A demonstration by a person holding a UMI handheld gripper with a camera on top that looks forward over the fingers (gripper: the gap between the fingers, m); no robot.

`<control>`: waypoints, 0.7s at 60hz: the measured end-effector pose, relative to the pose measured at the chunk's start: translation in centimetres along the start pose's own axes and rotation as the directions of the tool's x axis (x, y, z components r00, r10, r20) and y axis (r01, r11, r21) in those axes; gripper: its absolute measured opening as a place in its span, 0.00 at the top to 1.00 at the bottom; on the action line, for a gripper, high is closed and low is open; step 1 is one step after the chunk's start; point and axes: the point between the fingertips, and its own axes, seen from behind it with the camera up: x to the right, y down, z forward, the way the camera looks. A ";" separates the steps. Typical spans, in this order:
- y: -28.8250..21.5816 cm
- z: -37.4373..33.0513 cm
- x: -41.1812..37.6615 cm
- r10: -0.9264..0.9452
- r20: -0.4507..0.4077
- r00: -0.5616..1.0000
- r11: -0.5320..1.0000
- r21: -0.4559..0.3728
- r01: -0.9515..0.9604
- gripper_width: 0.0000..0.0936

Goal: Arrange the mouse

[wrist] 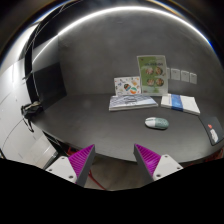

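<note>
A small grey-white mouse (156,123) lies on the dark grey table (95,125), well beyond my fingers and a little to their right. My gripper (114,160) is open and empty, its two magenta pads (82,158) spread wide apart above the table's near edge. Nothing stands between the fingers.
A white sheet with pictures (130,95) and an upright green-printed card (153,72) stand at the back of the table. A blue and white booklet (180,102) lies to the right of them. A dark monitor (45,82) stands at the left. A white object (212,133) lies at the far right.
</note>
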 end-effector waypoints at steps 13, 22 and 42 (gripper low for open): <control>0.0 -0.3 5.5 -0.005 0.011 1.000 1.000 0.023 0.005 0.14; 0.6 1.0 10.8 -0.035 -0.016 0.999 0.999 -0.001 0.035 0.14; -0.3 8.8 20.3 -0.082 -0.176 0.981 0.995 -0.067 0.072 0.15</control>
